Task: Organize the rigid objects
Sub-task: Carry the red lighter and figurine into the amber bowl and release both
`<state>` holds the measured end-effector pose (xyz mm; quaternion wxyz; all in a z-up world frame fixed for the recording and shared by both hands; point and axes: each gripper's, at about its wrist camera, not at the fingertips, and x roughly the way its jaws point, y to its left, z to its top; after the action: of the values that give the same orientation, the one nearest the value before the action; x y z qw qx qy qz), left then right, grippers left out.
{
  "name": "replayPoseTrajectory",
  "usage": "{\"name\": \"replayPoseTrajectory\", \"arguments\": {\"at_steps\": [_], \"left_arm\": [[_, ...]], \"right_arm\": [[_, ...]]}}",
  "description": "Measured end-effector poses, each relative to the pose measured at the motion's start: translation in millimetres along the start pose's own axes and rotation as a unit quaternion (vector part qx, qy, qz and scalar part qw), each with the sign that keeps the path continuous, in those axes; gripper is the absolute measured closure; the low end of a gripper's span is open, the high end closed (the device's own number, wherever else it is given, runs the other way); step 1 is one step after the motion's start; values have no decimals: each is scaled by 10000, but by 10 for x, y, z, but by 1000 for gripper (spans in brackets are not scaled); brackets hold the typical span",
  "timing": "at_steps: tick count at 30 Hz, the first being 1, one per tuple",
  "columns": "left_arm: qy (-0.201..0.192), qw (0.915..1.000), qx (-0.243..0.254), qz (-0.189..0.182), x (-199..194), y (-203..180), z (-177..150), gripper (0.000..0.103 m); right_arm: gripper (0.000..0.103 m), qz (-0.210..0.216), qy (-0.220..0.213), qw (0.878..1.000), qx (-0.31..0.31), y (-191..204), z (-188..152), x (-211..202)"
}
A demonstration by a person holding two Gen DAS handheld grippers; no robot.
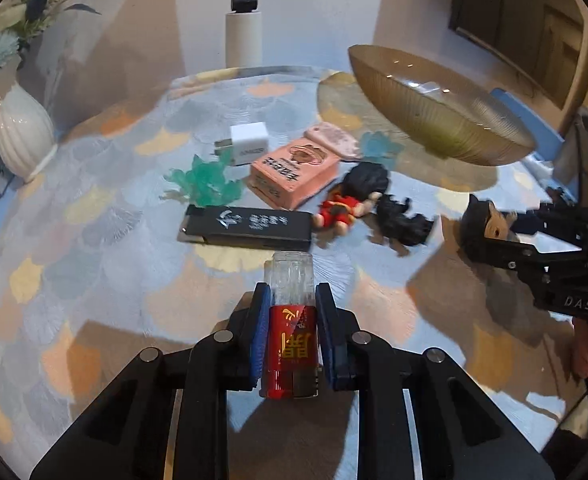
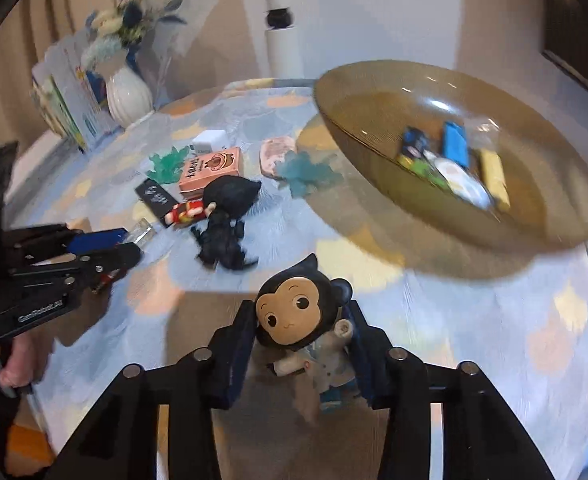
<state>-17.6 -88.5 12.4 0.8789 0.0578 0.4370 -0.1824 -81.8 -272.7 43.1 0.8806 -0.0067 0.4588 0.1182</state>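
Note:
My left gripper (image 1: 292,300) is shut on a clear-capped red lighter (image 1: 292,320), held above the table; it also shows in the right wrist view (image 2: 134,240). My right gripper (image 2: 299,320) is shut on a black-haired figurine (image 2: 297,316), also seen in the left wrist view (image 1: 489,224). A brown glass bowl (image 2: 533,184) at the right holds several small items. On the table lie a black box (image 1: 250,226), a pink box (image 1: 294,174), a white charger (image 1: 248,142), a red doll (image 1: 345,204), a black toy (image 1: 401,222) and green plastic pieces (image 1: 206,184).
A white vase (image 1: 22,132) with blue flowers stands at the back left, with booklets (image 2: 70,96) beside it. A white pole (image 1: 244,36) rises behind the table. A pink case (image 1: 333,140) and a blue plastic piece (image 2: 305,172) lie near the bowl.

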Motion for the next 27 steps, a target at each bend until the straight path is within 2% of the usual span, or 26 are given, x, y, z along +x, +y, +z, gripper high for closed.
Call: {"name": "replayPoseTrajectory", "arguments": {"at_steps": [4, 8, 10, 11, 12, 14, 16, 17, 19, 21, 24, 27], "left_arm": [[-203, 9991, 82, -362, -210, -72, -91, 83], [-85, 9991, 146, -402, -171, -176, -127, 83], [102, 9990, 150, -418, -64, -196, -164, 77], [26, 9991, 208, -359, -86, -220, -176, 67], [22, 9992, 263, -307, -97, -243, -176, 67], [47, 9992, 319, -233, -91, -278, -199, 68], [51, 9991, 406, -97, -93, -324, -217, 76], [60, 9990, 432, -62, -93, -341, -219, 83], [96, 9989, 454, -36, -92, -386, -207, 83], [98, 9988, 476, 78, -107, -440, -178, 83], [-275, 9982, 534, -44, -278, -535, -81, 83], [-687, 9959, 541, -245, -520, -629, 167, 83]], "right_arm": [[62, 35, -102, 9993, 355, -120, -245, -224], [60, 184, -5, 9986, 492, -171, -339, -175], [56, 183, -49, 9986, 487, -173, -352, -196], [52, 200, -50, 9985, 507, -180, -358, -198], [50, 210, -56, 9985, 510, -184, -364, -206], [47, 129, -43, 9988, 466, -157, -374, -211], [49, -72, -43, 9992, 398, -102, -364, -191], [59, -204, -44, 9991, 359, -87, -361, -185], [62, -411, -52, 9988, 249, -15, -348, -173], [63, -361, -90, 9989, 303, -9, -357, -205], [64, -150, -376, 9977, 546, -72, -308, -428], [64, -316, -856, 9940, 595, -183, -147, -791]]}}
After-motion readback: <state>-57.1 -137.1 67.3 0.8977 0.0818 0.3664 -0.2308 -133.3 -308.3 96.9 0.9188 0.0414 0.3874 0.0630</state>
